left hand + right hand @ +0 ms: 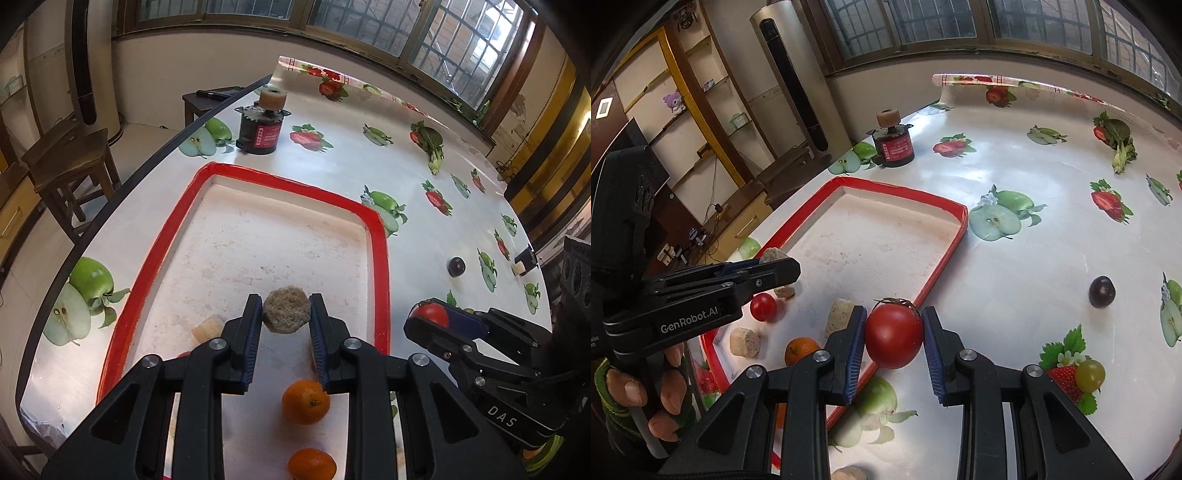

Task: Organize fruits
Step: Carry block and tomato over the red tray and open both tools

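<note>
My left gripper [286, 306] is shut on a beige, rough octagonal chunk [286, 314], held over the white tray with a red rim [380, 258]. My right gripper [894, 317] is shut on a red tomato [894, 338], above the tray's right rim [945, 254]. In the tray's near part lie two oranges [306, 401] [312, 464], a small tomato [763, 307] and several beige chunks [840, 314] [744, 341]. A dark round fruit [1102, 291] and a green grape [1090, 374] lie on the tablecloth to the right. The left gripper [779, 266] shows at the left edge of the right wrist view.
A black cylinder with a beige roller on top [260, 125] stands beyond the tray's far corner. The table's left edge [110, 206] drops to wooden stools [70, 158]. The tablecloth [1052, 240] carries printed fruit. A beige piece [849, 472] lies by the near edge.
</note>
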Demonstrator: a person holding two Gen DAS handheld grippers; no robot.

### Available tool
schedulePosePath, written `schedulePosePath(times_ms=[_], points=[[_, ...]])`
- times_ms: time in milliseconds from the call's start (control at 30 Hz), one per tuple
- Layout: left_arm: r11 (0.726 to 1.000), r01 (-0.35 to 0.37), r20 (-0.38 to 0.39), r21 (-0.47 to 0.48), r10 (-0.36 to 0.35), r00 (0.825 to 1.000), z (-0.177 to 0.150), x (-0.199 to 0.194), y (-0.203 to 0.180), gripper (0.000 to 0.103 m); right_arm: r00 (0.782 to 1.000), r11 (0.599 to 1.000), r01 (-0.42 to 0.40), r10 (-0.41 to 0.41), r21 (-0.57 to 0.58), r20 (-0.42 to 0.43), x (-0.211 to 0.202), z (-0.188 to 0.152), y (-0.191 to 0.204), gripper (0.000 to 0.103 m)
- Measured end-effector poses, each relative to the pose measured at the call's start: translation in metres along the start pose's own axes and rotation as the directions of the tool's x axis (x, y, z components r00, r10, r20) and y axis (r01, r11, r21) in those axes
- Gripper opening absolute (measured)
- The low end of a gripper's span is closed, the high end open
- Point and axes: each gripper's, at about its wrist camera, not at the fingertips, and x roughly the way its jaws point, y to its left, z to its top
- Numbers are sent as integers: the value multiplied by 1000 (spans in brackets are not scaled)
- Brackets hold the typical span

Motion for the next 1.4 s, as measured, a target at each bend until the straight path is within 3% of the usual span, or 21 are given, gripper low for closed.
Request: schedulePosePath(times_ms=[233,600,1067,1167,1233,1400], points=[[999,-21,-2,-32,21,1000,11,9,18,23,1000,1000,-15,14,-9,-14,18,13,8,31],[997,-58,-86,-52,54,995,20,46,35,23,998,999,-16,13,-41,-68,62,33,18,31],[992,-106,-139,-69,96,986,16,59,39,25,994,998,-21,15,-51,-108,91,27,18,32],[991,-111,-129,-74,100,986,14,53,39,25,995,999,-21,16,-45,-102,86,27,18,41],[991,-109,-125,-76,99,987,14,49,37,25,997,999,-14,10,-43,-81,79,27,17,56],[993,-94,-103,-76,86,991,11,35,31,25,999,999,-13,11,-47,-42,56,25,18,56]])
